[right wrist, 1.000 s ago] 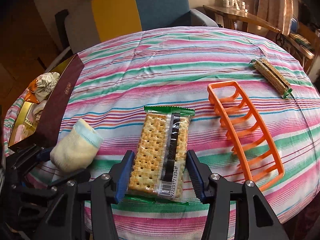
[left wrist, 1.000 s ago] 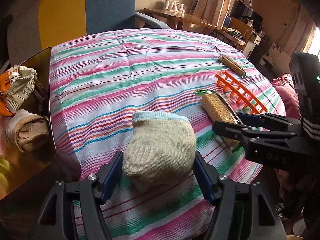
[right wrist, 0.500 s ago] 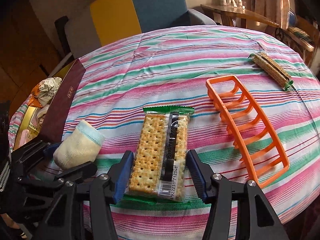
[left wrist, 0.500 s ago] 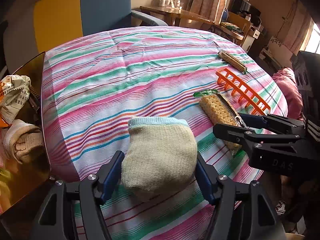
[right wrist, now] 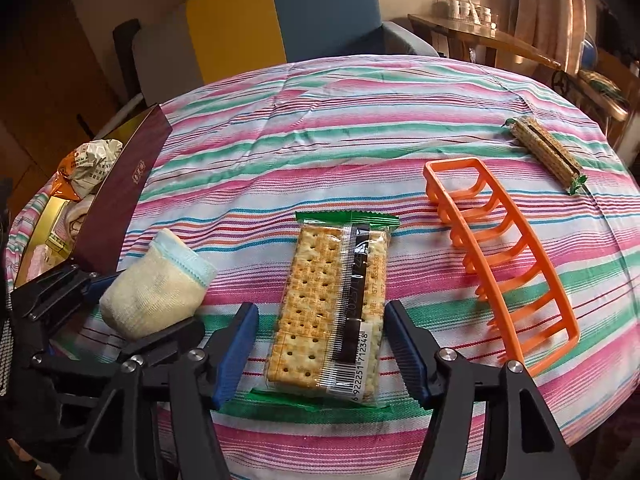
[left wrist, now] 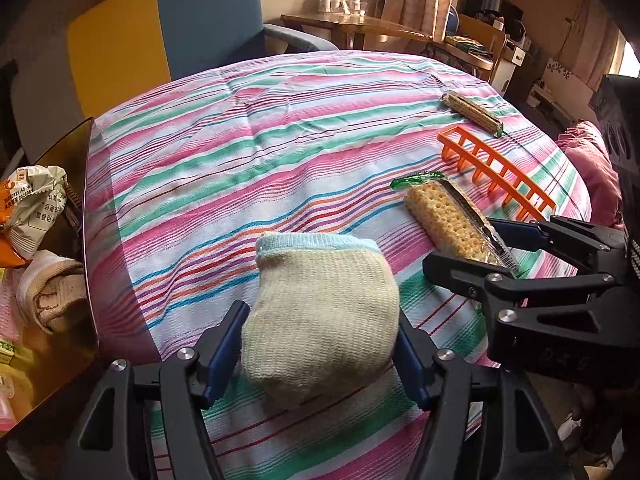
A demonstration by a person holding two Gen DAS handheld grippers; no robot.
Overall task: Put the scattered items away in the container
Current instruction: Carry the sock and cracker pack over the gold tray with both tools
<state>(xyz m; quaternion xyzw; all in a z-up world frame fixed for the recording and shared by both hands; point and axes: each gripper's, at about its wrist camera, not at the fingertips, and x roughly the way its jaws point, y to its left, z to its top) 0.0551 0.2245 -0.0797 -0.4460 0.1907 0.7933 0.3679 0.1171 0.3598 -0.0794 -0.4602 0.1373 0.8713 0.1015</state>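
A rolled cream sock [left wrist: 320,316] with a pale blue cuff lies between the fingers of my left gripper [left wrist: 320,356]; the blue pads touch its sides and it looks slightly raised off the striped cloth. It also shows in the right wrist view [right wrist: 156,284]. A cracker packet [right wrist: 332,312] lies flat between the open fingers of my right gripper [right wrist: 320,356], with gaps on both sides. The dark red box [right wrist: 120,192] stands at the table's left edge, with a snack bag [left wrist: 32,208] and a rolled sock [left wrist: 52,300] inside.
An orange plastic rack [right wrist: 500,260] lies right of the crackers. A second wrapped biscuit pack [right wrist: 544,152] lies at the far right. A blue and yellow chair [right wrist: 280,12] stands behind the table [right wrist: 320,120]. The two grippers are close side by side near the front edge.
My left gripper has drawn in on the sock, which looks lifted slightly. The right gripper has stayed around the cracker packet, hardly moving.
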